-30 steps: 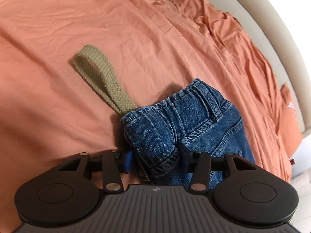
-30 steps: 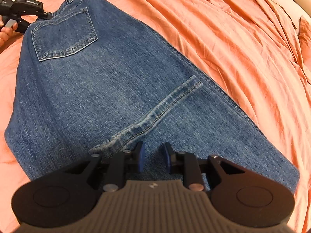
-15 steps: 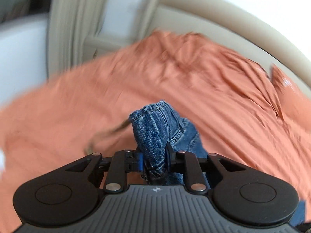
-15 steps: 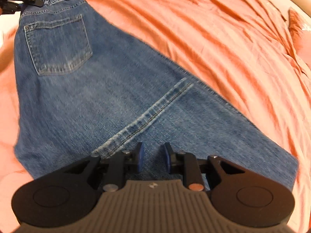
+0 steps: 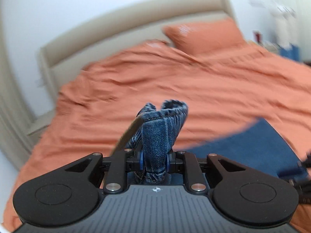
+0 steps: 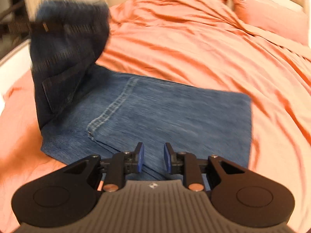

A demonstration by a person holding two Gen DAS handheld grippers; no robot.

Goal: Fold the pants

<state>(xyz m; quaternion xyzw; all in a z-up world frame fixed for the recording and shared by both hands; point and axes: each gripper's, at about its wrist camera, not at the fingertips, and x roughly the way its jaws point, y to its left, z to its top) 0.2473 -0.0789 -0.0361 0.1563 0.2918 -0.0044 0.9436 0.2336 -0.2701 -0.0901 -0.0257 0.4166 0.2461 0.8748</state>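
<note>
1. Since a second ago, my left gripper (image 5: 154, 162) has closed on the waistband of the jeans (image 6: 171, 114) and carried it up off the bed, so that end now hangs raised and blurred, up and to the left of my right gripper's fingers.
2. My left pads are pinched tight on a bunched fold of denim, which sticks up past the fingertips; a tan strap (image 5: 127, 134) trails beside the left finger.
3. My right gripper (image 6: 152, 158) has its blue pads narrowly apart with nothing gripped; the denim lies flat below and ahead of them.
4. The legs of the jeans rest on the orange bedsheet (image 6: 194, 44), a stitched seam running ahead-left of my right fingers.
5. A pillow (image 5: 204, 35) lies far beyond my left fingertips, against the beige headboard (image 5: 136, 13).
</note>
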